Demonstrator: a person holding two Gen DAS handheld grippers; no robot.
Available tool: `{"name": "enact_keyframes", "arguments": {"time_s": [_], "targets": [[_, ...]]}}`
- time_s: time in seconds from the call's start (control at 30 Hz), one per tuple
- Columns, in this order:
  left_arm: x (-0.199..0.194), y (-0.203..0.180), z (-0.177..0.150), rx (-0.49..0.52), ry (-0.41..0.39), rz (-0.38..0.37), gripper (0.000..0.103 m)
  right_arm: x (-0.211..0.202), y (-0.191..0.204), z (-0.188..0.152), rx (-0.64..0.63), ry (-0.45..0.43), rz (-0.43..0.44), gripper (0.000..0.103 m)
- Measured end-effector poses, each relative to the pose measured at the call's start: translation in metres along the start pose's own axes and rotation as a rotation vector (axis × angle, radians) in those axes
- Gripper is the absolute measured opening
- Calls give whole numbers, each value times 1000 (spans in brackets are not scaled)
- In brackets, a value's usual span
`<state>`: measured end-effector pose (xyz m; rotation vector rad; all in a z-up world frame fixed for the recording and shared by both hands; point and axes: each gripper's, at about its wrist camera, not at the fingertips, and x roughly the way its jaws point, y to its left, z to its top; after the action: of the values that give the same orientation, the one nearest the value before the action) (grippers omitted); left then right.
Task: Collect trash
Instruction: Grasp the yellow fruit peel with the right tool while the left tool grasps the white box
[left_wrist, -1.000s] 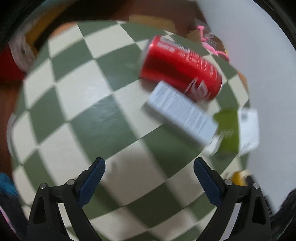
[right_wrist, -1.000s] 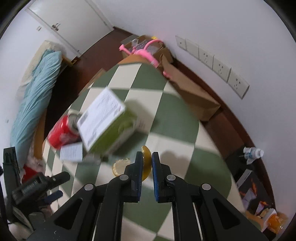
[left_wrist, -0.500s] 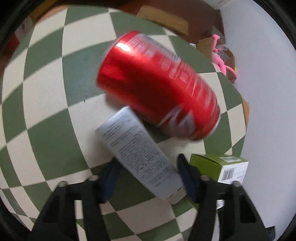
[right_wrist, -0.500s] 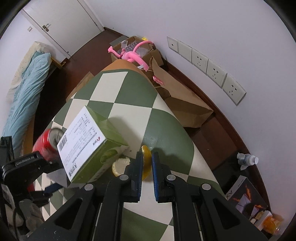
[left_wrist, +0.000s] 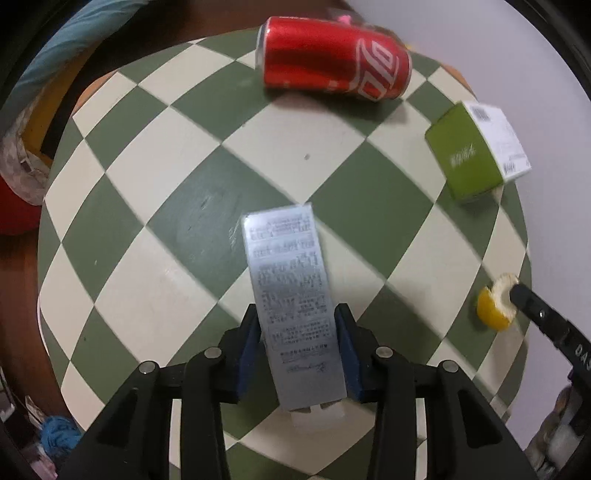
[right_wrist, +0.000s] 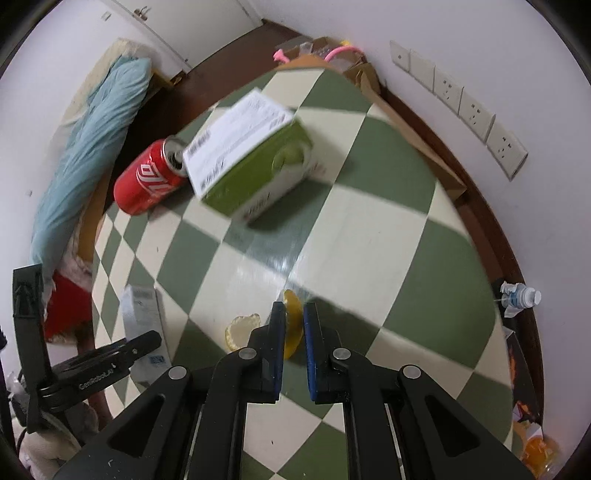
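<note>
My left gripper (left_wrist: 298, 317) is shut on a long grey printed box (left_wrist: 291, 295), held above the green and cream checkered table (left_wrist: 147, 206). A red soda can (left_wrist: 332, 66) lies on its side at the far edge, and a green and white box (left_wrist: 476, 147) sits to the right. My right gripper (right_wrist: 294, 314) is shut on a piece of yellow peel (right_wrist: 293, 325), also seen as the peel (left_wrist: 495, 306) in the left wrist view. The left gripper (right_wrist: 110, 354) with the grey box (right_wrist: 142, 317) shows at lower left in the right wrist view.
A brown paper bag (right_wrist: 417, 140) stands beside the table near a wall with sockets (right_wrist: 461, 107). A plastic bottle (right_wrist: 521, 295) lies on the floor at right. A blue bundle (right_wrist: 85, 144) and a red thing (right_wrist: 68, 306) lie at the left.
The left gripper closed around the grey box and lifted it back from the can. The right gripper stayed shut on the peel and drew back from the green box.
</note>
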<state>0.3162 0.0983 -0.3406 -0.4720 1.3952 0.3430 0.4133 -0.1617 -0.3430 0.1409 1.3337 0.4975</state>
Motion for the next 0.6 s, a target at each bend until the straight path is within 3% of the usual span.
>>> {"name": "enact_keyframes", "arguments": {"time_s": [0.07, 0.13, 0.2, 0.4, 0.47, 0.5, 0.57, 0.6], "targets": [[4, 6, 0, -31, 9, -26, 42, 5, -1, -4, 25, 19, 3, 16], [5, 11, 1, -77, 2, -39, 42, 6, -2, -9, 39, 18, 9, 34], [5, 13, 1, -102, -3, -35, 41, 6, 0, -14, 37, 9, 8, 40], [2, 5, -14, -87, -68, 18, 32, 10, 12, -23, -7, -6, -29, 40], [0, 1, -19, -64, -89, 43, 31, 9, 19, -28, -43, -23, -55, 32], [-1, 1, -22, -52, -99, 57, 31, 8, 22, -29, -64, -36, -75, 23], [-6, -3, -29, -26, -127, 89, 31, 7, 28, -33, -87, -36, -85, 20], [-10, -4, -34, -11, -146, 106, 31, 6, 30, -34, -90, -39, -82, 14]]}}
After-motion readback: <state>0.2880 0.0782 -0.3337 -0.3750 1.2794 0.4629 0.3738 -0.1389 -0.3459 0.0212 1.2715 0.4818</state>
